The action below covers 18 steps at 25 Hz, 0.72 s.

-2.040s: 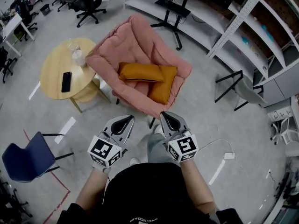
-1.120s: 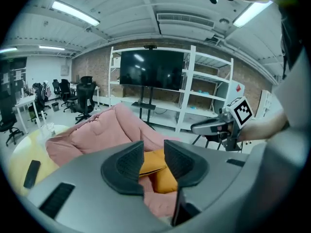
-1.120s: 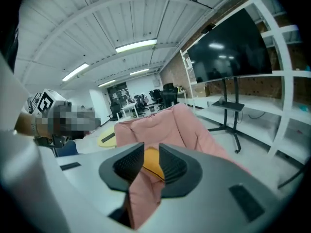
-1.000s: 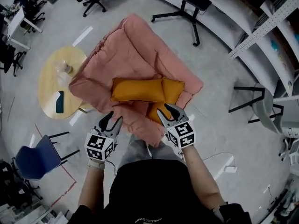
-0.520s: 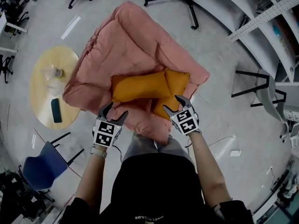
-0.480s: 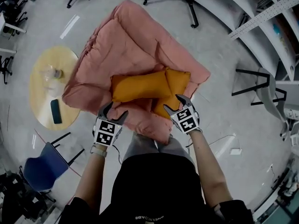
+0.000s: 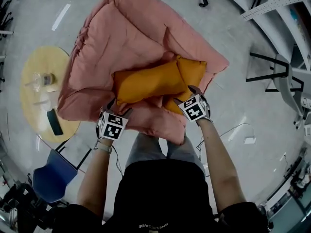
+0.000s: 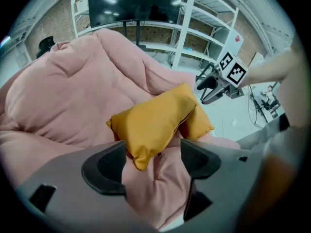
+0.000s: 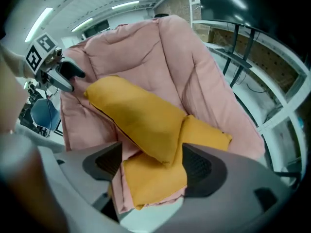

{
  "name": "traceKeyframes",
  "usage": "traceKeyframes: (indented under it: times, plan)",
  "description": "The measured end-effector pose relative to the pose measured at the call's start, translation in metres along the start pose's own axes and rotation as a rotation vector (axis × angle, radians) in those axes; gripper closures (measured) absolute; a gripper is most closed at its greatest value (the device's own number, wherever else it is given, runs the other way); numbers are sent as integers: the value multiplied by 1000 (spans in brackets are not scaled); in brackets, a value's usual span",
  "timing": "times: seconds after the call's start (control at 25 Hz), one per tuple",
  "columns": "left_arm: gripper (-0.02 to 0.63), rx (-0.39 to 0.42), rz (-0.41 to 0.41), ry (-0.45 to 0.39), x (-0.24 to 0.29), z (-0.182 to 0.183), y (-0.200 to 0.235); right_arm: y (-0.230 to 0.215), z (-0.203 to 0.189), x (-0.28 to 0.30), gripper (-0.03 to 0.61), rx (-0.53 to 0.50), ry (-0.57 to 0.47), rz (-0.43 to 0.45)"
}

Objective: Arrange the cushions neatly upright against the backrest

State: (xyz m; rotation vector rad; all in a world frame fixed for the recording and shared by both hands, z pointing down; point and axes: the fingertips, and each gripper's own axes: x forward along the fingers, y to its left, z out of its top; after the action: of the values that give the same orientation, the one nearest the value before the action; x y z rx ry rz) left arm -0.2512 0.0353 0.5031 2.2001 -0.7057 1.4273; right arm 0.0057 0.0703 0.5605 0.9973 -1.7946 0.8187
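Note:
Two orange cushions lie flat on the seat of a pink padded armchair (image 7: 131, 18). The long upper cushion (image 7: 146, 81) lies across the lower cushion (image 7: 193, 71). My left gripper (image 7: 116, 109) hangs at the upper cushion's near left corner (image 8: 141, 154); its jaws have just been opening and stand wide, the corner between them untouched. My right gripper (image 7: 187, 93) is over the right end, where both cushions (image 9: 141, 120) overlap. Its jaws have also just been opening, and the pads (image 9: 197, 166) press on nothing.
A round wooden table (image 7: 29, 81) with a phone (image 7: 53, 122) and a bottle stands left of the chair. A blue chair (image 7: 53, 176) is at the near left. Metal shelving (image 7: 286, 8) and a black stand (image 7: 272, 76) are to the right.
Both grippers have dropped from in front of the chair down to the cushions' near ends and opened wide. The view has closed in over the seat.

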Motion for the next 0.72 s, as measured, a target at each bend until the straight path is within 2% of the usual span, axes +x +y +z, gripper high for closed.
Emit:
traceKeyframes:
  times: [0.24, 0.52, 0.72]
  plan:
    - [266, 125, 40, 144, 29, -21, 12, -12, -12, 44, 202, 3, 84, -15]
    - [271, 210, 171, 247, 52, -31, 32, -12, -11, 73, 206, 34, 94, -17]
    - [406, 323, 192, 263, 56, -28, 30, -4, -10, 75, 250, 56, 74, -9]
